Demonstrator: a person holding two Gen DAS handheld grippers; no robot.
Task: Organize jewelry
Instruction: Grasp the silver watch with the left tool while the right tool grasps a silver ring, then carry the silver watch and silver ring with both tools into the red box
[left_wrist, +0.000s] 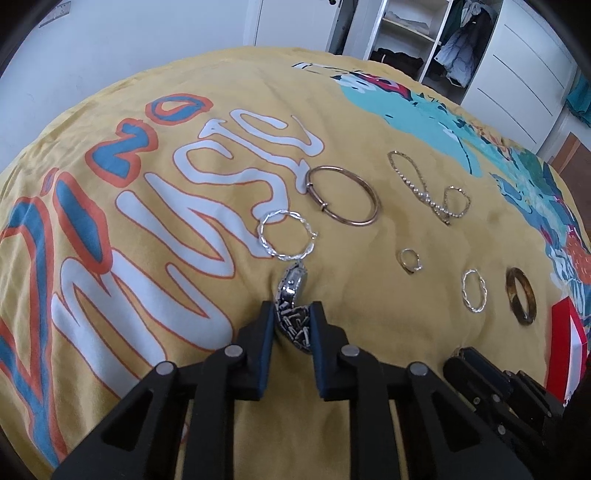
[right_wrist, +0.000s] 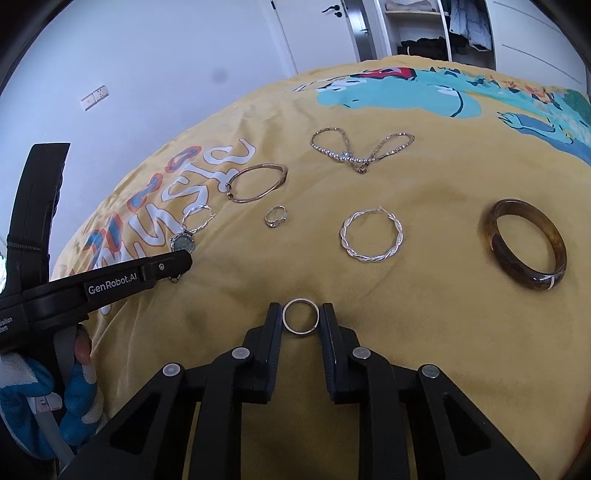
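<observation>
On the yellow printed blanket (left_wrist: 369, 295), my left gripper (left_wrist: 291, 314) is shut on the metal band of a silver watch (left_wrist: 293, 286), whose face points away from me. Seen from the right wrist, that gripper (right_wrist: 183, 262) reaches in from the left over the watch (right_wrist: 182, 243). My right gripper (right_wrist: 301, 314) is shut on a plain silver ring (right_wrist: 301, 332) that lies flat, a pad touching each side. Its black tip (left_wrist: 460, 356) shows at the lower right in the left wrist view.
Laid out beyond are a twisted silver hoop (left_wrist: 286, 236), a rose-gold bangle (right_wrist: 258, 182), a beaded chain (right_wrist: 360, 151), a small stone ring (right_wrist: 276, 216), a second twisted hoop (right_wrist: 371, 236) and a tortoiseshell bangle (right_wrist: 524, 243). A red box (left_wrist: 565, 347) sits at the right edge.
</observation>
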